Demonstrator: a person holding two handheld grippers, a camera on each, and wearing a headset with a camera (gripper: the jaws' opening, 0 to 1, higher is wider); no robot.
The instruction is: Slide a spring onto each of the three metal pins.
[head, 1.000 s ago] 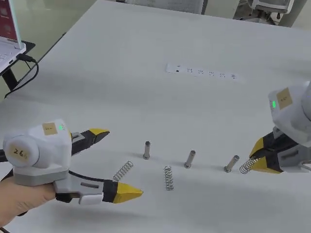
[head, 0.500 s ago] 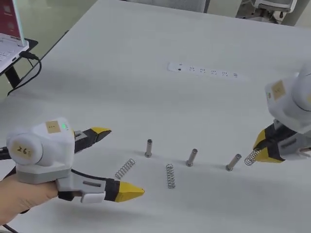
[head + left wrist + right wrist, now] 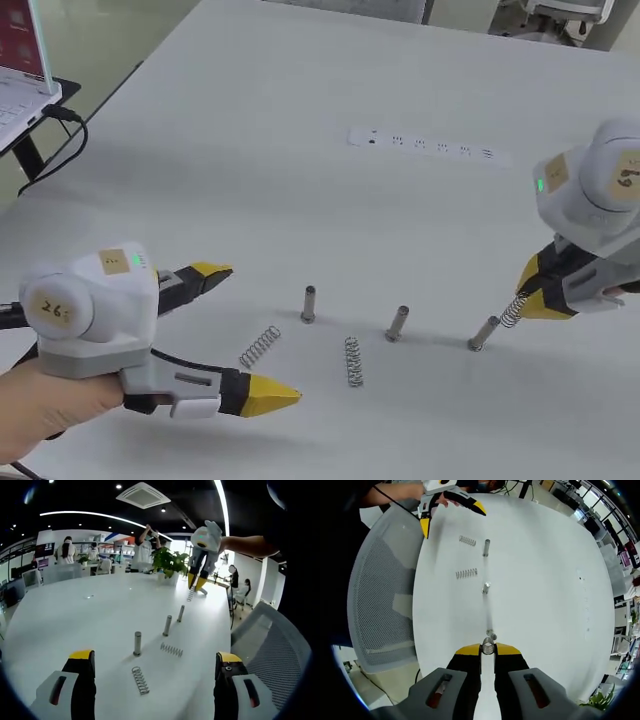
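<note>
Three short metal pins stand in a row on the white table: the left pin [image 3: 308,304], the middle pin [image 3: 397,323] and the right pin [image 3: 484,332]. My right gripper [image 3: 524,295] is shut on a spring [image 3: 513,310], held slanted just above and to the right of the right pin's top. In the right gripper view the spring [image 3: 488,646] sits between the yellow fingertips, right over that pin [image 3: 490,633]. Two loose springs lie on the table, one [image 3: 258,346] left of the pins and one [image 3: 352,361] in front of them. My left gripper [image 3: 230,330] hovers open at the near left.
A white power strip [image 3: 420,146] lies farther back on the table. A laptop [image 3: 18,95] with a black cable sits off the table's left edge. A mesh chair [image 3: 382,590] stands at the near side. People stand in the room beyond.
My right gripper has lifted the spring off the table and carried it up beside the right pin's top. The left gripper has barely moved.
</note>
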